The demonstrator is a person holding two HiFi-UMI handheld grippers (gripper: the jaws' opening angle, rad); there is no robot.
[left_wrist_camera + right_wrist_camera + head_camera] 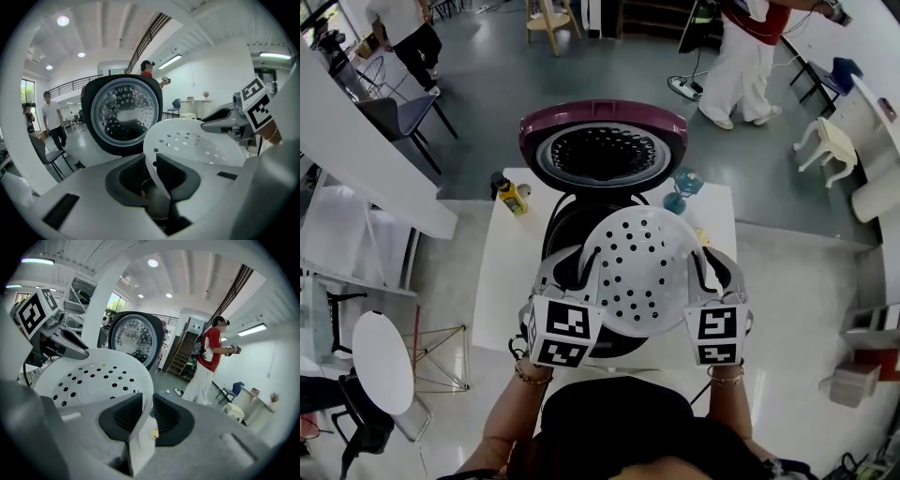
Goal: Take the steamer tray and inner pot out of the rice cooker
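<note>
Steamer tray [642, 267]: white, round, pierced with holes, held in the air tilted above the open rice cooker [567, 225], touching neither the cooker nor the table.

Left gripper [152, 171]: jaws clamped on the tray's left rim, the thin edge pinched between the dark pads.

Right gripper [147, 411]: jaws clamped on the opposite, right rim in the same way. Each gripper's marker cube faces the head camera on either side of the tray.

Rice cooker: dark body on a white table [497, 281], directly under and partly covered by the tray. Whether the inner pot sits inside cannot be told.

Lid [603, 141]: maroon, hinged upright behind the body, its round perforated inner plate facing the person; it stands close beyond the tray's far edge.

On the table: a yellow bottle [512, 195] at the cooker's left, a small teal item [682, 187] at its right, both clear of the tray.

Surroundings: a dark chair [403, 112] and a round white table [382, 361] to the left, a white stool [830, 141] to the right. Two bystanders stand well beyond the table.
</note>
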